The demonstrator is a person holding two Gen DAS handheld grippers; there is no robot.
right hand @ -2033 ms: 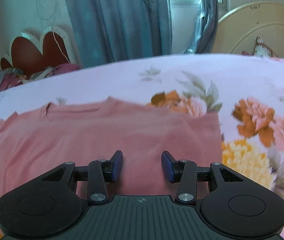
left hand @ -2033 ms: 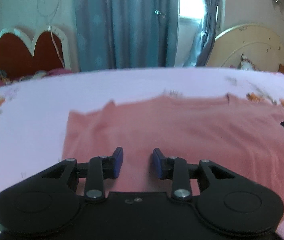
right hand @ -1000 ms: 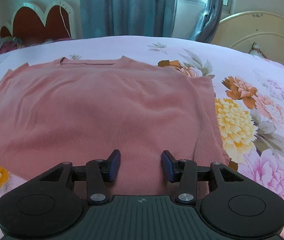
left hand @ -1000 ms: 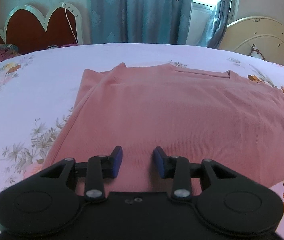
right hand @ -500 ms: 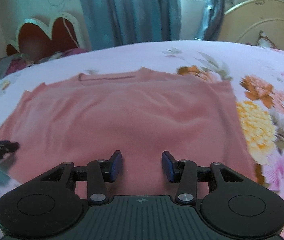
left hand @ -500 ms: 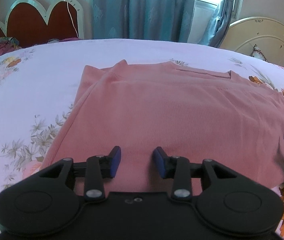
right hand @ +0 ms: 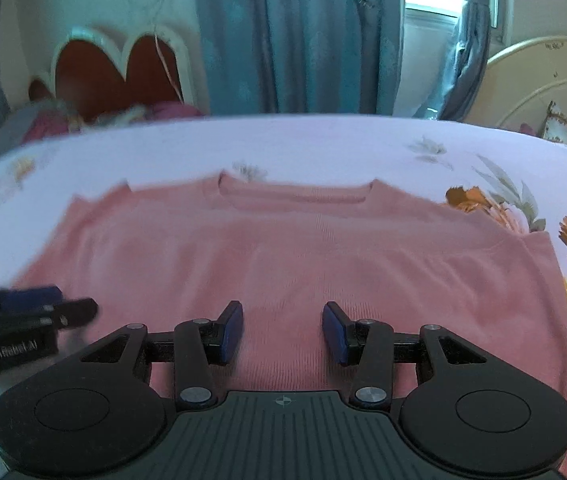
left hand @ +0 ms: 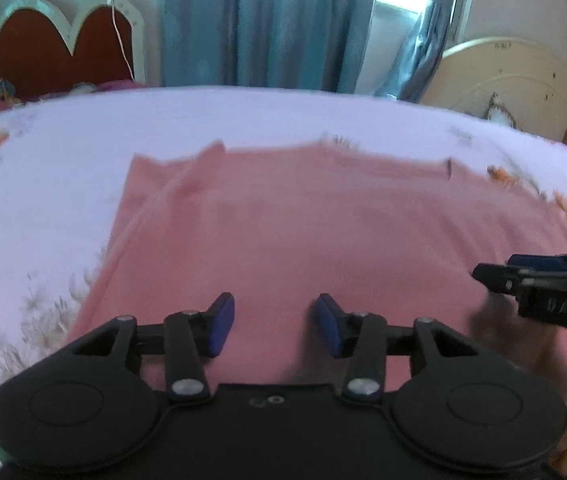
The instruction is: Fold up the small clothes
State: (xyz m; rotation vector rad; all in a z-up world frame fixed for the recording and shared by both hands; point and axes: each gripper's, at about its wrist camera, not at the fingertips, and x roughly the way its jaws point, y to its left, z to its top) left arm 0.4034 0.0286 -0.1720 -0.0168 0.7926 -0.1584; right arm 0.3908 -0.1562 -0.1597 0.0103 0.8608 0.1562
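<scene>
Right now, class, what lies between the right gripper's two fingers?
Only the pink shirt, spread flat on the floral bedsheet; the right gripper holds nothing, per the right wrist view.

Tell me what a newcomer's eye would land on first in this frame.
The pink top comes first: it lies spread flat across the middle of the floral bedsheet, neckline toward the far side. Next come the two black grippers with blue pads, the left gripper and the right gripper, both open over the near hem and holding nothing. Behind the bed hang teal curtains.
</scene>
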